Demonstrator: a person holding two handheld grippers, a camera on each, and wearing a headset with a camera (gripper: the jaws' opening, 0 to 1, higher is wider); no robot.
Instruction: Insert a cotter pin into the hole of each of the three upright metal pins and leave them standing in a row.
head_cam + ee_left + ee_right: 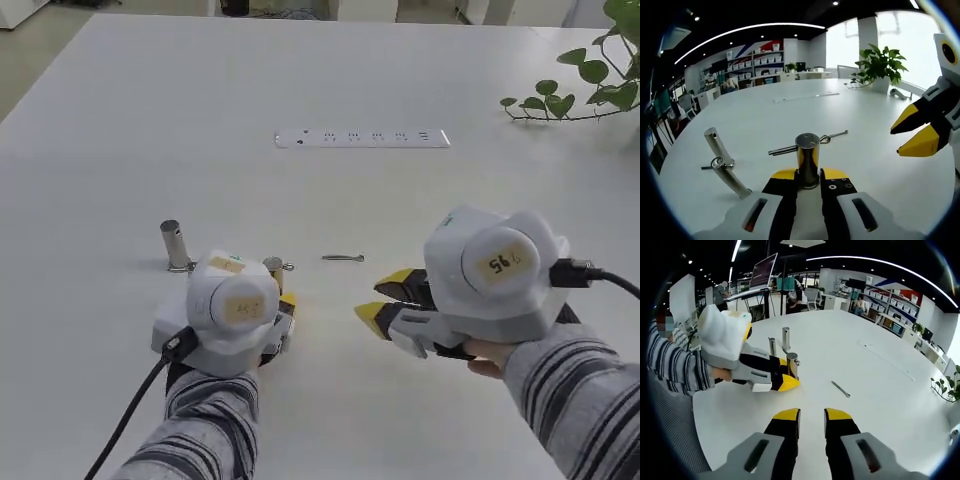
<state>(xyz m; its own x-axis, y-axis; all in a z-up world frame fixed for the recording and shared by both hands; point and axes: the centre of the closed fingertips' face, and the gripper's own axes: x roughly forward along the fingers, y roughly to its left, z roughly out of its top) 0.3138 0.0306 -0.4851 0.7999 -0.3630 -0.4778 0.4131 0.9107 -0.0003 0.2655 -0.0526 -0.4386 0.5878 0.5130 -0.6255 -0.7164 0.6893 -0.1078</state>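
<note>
Pinching upright metal pin point(807, 150) at base, left tool point(808, 175) holds it on counter point(330, 420); right tool point(388, 298) spread, empty; loose cotter pin point(343, 258) lies flat just beyond its tips, long axis crosswise

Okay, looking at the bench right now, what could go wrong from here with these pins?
The loose cotter pin lies flat on the table; the open right tongs may skid off it or flick it away.
The left tongs clamp a metal pin low, near its base, so a sideways push could tip it.
The neighbouring pin stands close beside them; swinging the left tongs could knock it over.
</note>
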